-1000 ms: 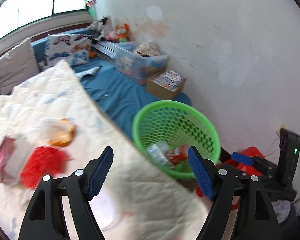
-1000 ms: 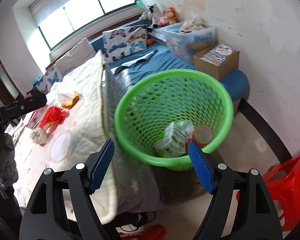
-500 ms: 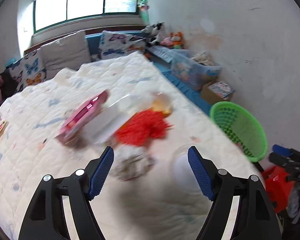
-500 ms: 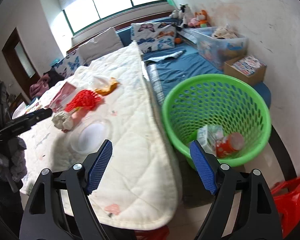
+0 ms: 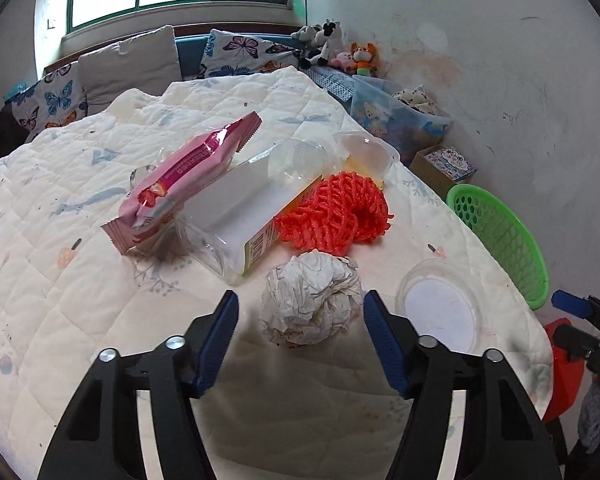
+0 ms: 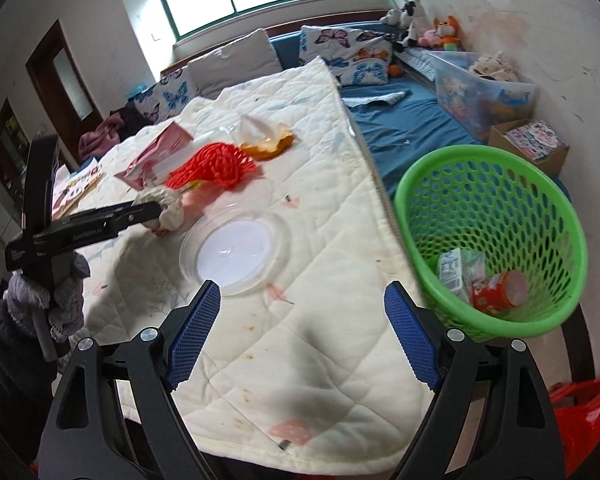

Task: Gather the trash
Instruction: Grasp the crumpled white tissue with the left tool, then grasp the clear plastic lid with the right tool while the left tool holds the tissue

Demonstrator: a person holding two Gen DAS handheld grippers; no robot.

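So the left gripper (image 5: 298, 322) is sitting right over the crumpled paper ball (image 5: 311, 297) on the quilt (image 5: 80, 280), and its jaws are closing in, with the ball between them; the blue pads aren't pressing on it yet, there's a gap on each side. The right gripper (image 6: 302, 330) is hanging over the near edge of the quilt, jaws opening wider, nothing between them, not touching anything. Just past its tips a clear plastic lid (image 6: 236, 254) is lying flat.

Behind the paper ball, an orange-red foam net (image 5: 336, 212), a clear box with a white insert (image 5: 244, 216) and a pink snack wrapper (image 5: 180, 184) leaning on that box are all bunched together. The green basket (image 6: 496, 240) is standing beside the bed, off the quilt's right edge, already holding a carton and a red cup.

Compared to a second back: the left view was looking at the basket and the quilt's edge, jaws wider; now it's looking at the trash pile. The right view was almost on top of the basket; now it's looking across the quilt too.
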